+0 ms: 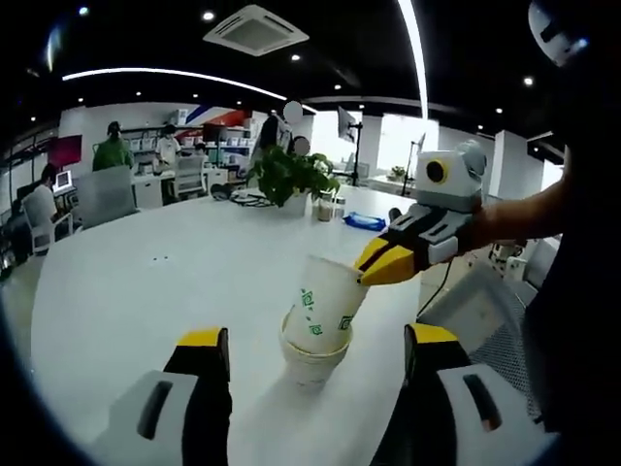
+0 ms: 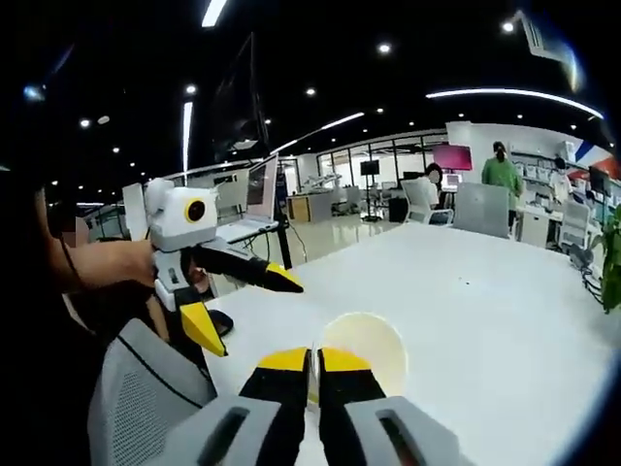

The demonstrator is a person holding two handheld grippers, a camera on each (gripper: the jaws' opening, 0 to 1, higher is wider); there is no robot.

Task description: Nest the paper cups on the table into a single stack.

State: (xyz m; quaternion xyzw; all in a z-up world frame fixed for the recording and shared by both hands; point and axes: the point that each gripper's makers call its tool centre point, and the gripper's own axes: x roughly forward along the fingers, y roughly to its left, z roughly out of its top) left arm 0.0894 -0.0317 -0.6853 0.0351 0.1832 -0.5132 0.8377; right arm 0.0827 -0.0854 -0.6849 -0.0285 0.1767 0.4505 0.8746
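White green-printed paper cup [image 1: 325, 306] tilts in lower cup [image 1: 312, 359]

Interior was bright overall, lit from overhead: recessed spots and long strip lights [image 1: 417, 58] in a dark ceiling, w/ daylight from windows [image 2: 374, 160] at the far end. Strips showed glare and bowed into arcs toward the edges, i.e. strong fisheye distortion in both views. The white table [image 1: 146, 291] was evenly lit, near overexposed; shadows under the cups [image 1: 315, 325] were soft, faint. Background figures were slightly soft. No notable motion blur.
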